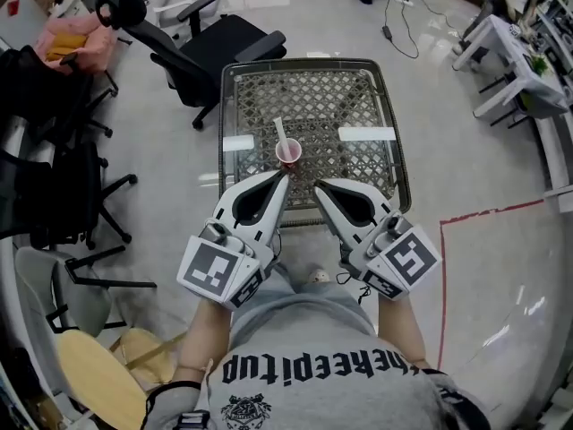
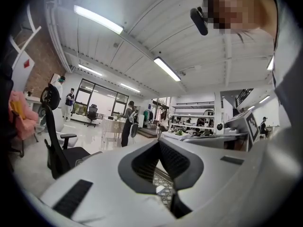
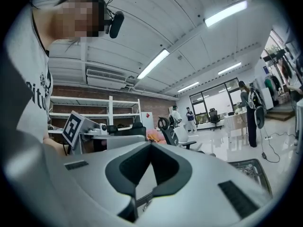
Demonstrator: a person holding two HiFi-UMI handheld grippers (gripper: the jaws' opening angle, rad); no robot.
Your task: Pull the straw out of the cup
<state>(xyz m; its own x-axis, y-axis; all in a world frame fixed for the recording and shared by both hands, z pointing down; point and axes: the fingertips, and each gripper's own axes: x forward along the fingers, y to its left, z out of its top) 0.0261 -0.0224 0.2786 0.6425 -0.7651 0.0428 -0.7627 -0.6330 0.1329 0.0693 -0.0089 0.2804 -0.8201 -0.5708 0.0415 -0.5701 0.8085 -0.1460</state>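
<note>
From the head view, a small pink cup (image 1: 289,153) stood upright near the front edge of the glass-topped wicker bench (image 1: 358,92). 1 pale straw (image 1: 280,131) leaned out of it, up and to the left. The left tongs (image 1: 283,177) and right tongs (image 1: 317,186) hung level just short of the cup, both pinched closed on nothing.

In the left gripper view the 2 jaws met at their tips, empty — only a patch of wicker showed through the gap beneath, and the cup was out of sight.

In the right gripper view the jaws likewise sat together with nothing between them, and a corner of the bench showed off to the right.

The straw looked thin, light and easily crushed, and the cup seemed light enough to tip — the straw's bare upper part seemed the place for a gentle pinch, with the other tongs steadying the cup.
</note>
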